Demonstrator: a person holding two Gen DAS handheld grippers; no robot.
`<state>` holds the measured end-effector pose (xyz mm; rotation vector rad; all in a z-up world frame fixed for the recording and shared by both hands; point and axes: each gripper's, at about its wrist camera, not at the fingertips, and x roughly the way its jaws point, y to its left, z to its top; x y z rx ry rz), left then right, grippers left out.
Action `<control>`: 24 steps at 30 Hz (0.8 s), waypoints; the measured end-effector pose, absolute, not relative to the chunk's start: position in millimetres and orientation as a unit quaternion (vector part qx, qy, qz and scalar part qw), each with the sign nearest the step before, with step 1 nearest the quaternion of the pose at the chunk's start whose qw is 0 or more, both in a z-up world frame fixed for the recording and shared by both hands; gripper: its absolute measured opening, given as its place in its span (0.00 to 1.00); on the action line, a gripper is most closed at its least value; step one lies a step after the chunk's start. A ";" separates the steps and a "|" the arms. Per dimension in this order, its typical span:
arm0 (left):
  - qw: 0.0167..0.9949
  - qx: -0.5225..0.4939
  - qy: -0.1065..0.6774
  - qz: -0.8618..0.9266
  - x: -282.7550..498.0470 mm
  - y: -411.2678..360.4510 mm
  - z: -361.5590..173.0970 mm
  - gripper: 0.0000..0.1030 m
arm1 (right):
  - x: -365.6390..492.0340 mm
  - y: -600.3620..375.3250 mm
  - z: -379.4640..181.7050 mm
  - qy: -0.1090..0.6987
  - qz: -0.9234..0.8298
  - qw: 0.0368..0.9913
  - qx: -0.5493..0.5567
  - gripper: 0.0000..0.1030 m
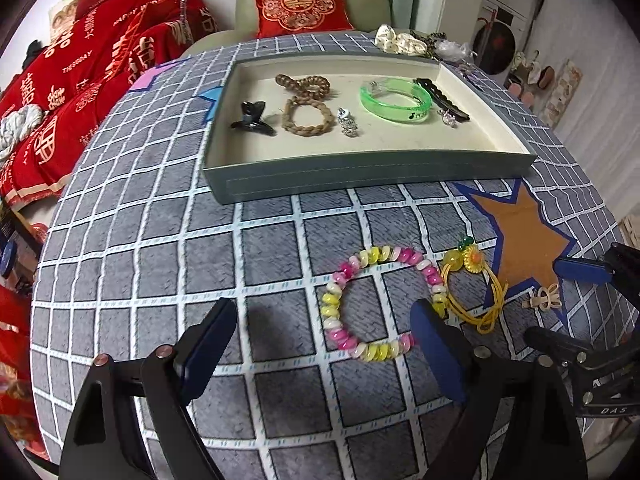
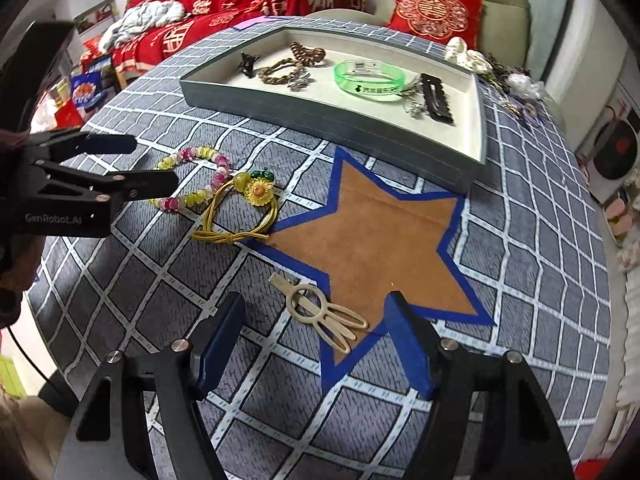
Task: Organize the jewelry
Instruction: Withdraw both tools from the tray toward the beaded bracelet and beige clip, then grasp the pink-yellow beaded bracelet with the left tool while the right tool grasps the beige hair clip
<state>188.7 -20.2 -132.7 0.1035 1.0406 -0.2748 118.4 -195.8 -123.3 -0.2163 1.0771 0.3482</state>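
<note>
Bead bracelet (image 1: 372, 300): laid flat on the checked cloth (image 1: 160, 240), near of the tray; its right arc is seen just beside the left gripper's right finger.
Left gripper (image 1: 324, 332): jaws set wide apart, nothing held; whether the finger touches the beads cannot be told.
Yellow hair tie (image 2: 240, 208): laid right of the bracelet, touching it, at the star patch's left edge.
Cream clip (image 2: 320, 312): laid between the right gripper's fingers, partly on the star patch (image 2: 380, 240).
Right gripper (image 2: 316, 336): jaws spread wide, nothing gripped.
Tray (image 1: 360, 172): far side of the cloth; green bangle (image 1: 396, 100), braided ties, black clips and charms are kept inside.
</note>
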 end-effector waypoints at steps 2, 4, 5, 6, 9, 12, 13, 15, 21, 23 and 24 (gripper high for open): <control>0.854 0.052 0.501 -0.133 191.4 -23.0 -136.0 0.80 | 120.2 -194.5 -123.4 0.507 0.170 0.839 -0.104 0.69; 0.855 0.060 0.497 -0.134 190.5 -26.1 -136.9 0.80 | 122.2 -192.1 -122.6 0.505 0.174 0.839 -0.107 0.67; 0.855 0.064 0.496 -0.135 189.8 -27.8 -137.1 0.79 | 122.3 -190.9 -122.6 0.504 0.176 0.838 -0.109 0.65; 0.855 0.066 0.495 -0.140 188.7 -29.6 -137.1 0.78 | 122.0 -189.6 -122.4 0.503 0.179 0.838 -0.111 0.64; 0.854 0.071 0.495 -0.146 187.0 -32.5 -136.8 0.77 | 119.7 -185.9 -121.6 0.502 0.184 0.837 -0.117 0.58; 0.853 0.073 0.494 -0.153 185.0 -36.6 -135.9 0.71 | 118.8 -183.8 -121.2 0.505 0.183 0.835 -0.116 0.53; 0.852 0.075 0.493 -0.157 183.9 -38.0 -135.3 0.67 | 118.4 -183.1 -121.1 0.507 0.182 0.835 -0.115 0.51; 0.851 0.082 0.493 -0.164 182.2 -40.9 -134.2 0.59 | 116.7 -180.7 -120.2 0.510 0.182 0.833 -0.115 0.46; 0.846 0.096 0.491 -0.184 175.4 -50.4 -131.6 0.33 | 112.1 -174.6 -118.4 0.519 0.179 0.828 -0.117 0.29; 0.846 0.100 0.491 -0.185 173.2 -51.4 -131.1 0.16 | 110.2 -172.8 -117.9 0.521 0.178 0.827 -0.117 0.20; 0.846 0.102 0.490 -0.185 171.8 -52.0 -131.1 0.16 | 109.0 -171.9 -117.6 0.521 0.172 0.828 -0.117 0.20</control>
